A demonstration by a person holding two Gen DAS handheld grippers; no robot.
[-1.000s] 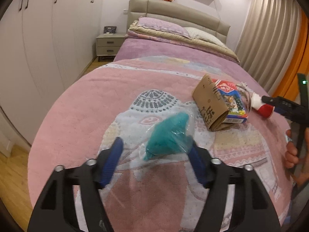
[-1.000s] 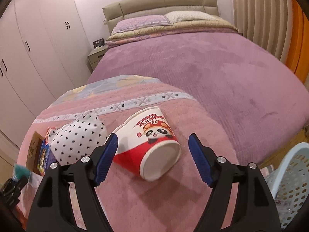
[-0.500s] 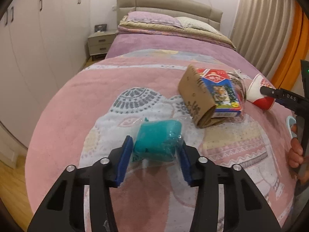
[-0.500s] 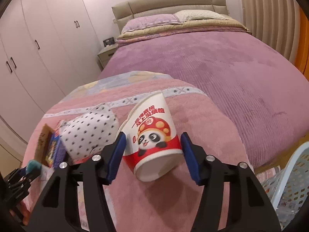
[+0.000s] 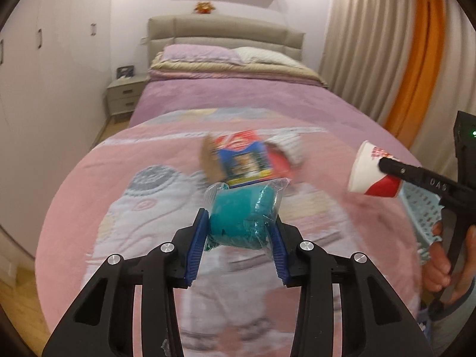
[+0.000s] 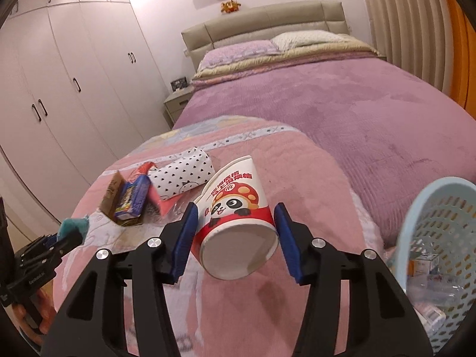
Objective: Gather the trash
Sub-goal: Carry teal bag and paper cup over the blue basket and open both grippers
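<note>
Left wrist view: the left hand-held gripper (image 5: 241, 232) sits low in the middle of the frame, its blue pads pressed on a teal wad in clear plastic wrap (image 5: 242, 215); its jaws have just been closing, with the wad between them.
Teal wad, place: lifted off the pink blanket (image 5: 98, 184), which blurs beneath it.
Left on the bed: a cardboard sleeve with a blue printed box (image 5: 242, 160) lies just above the wad in the frame, with a dotted pouch (image 5: 290, 145) to its right.
Right edge of that view: the paper cup (image 5: 370, 175) hangs in the other tool's grip, a pale blue basket (image 5: 422, 208) behind it.
Right wrist view: the right hand-held gripper (image 6: 235, 238) is clenched on the panda-print paper cup (image 6: 238, 217), base toward the camera; its jaws have just been closing on the cup.
Basket, place: lower right of the frame, its rim (image 6: 416, 205) near the cup, some rubbish already inside.
Step in hand: both pieces look gripped and raised, so this is the carry toward the basket.
Next move: swing each load over the basket's mouth, then let go, cup first, as it is the nearer.
Care: the thin cup may buckle if squeezed harder.
</note>
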